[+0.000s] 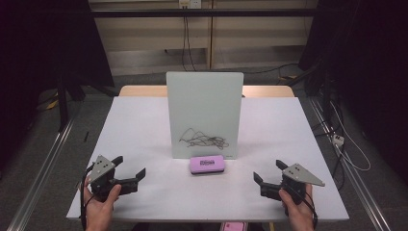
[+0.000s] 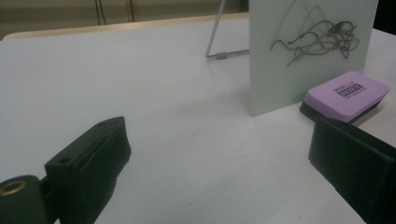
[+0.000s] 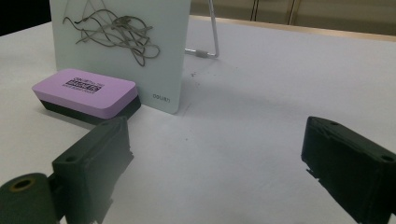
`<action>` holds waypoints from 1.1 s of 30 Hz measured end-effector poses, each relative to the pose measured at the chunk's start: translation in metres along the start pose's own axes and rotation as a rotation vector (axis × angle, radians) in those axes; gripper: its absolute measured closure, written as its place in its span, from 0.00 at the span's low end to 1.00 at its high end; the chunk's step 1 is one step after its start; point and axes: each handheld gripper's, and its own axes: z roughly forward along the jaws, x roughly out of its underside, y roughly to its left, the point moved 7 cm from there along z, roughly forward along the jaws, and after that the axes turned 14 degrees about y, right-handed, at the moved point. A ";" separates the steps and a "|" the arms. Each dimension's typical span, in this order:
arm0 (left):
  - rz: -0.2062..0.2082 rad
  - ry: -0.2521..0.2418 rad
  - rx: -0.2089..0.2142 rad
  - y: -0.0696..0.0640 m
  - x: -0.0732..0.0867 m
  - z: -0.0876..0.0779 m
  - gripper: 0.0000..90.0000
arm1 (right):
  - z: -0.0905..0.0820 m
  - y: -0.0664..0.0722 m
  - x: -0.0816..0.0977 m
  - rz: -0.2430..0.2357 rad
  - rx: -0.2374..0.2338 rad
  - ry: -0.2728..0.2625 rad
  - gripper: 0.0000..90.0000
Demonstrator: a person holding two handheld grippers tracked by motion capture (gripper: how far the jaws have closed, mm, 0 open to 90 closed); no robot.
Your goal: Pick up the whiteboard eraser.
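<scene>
A small whiteboard [image 1: 204,113] stands upright on a wire stand at the table's middle, with dark scribbles [image 1: 204,139] low on its face. A purple eraser with a black base [image 1: 207,164] lies flat just in front of it. My left gripper [image 1: 130,169] rests near the front left, open, nothing between its jaws. My right gripper [image 1: 270,171] sits at the front right, open and empty too. The left gripper view has the eraser [image 2: 346,94] and the board [image 2: 308,51] ahead on the right. In the right gripper view the eraser [image 3: 84,94] and the board [image 3: 121,46] lie ahead on the left.
The white table [image 1: 144,125] has bare surface on both sides of the board. A wooden strip [image 1: 139,91] runs along its far edge. Cables [image 1: 346,144] trail over the floor to the right. A metal rail [image 1: 43,159] runs along the floor on the left.
</scene>
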 end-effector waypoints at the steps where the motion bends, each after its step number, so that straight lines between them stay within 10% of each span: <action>1: 0.000 0.005 0.000 0.000 0.000 0.001 0.06 | 0.000 0.000 0.000 0.000 -0.004 0.002 0.09; 33: 0.135 0.136 0.126 -0.040 -0.024 0.032 0.11 | 0.004 0.002 0.000 -0.004 -0.038 0.023 0.08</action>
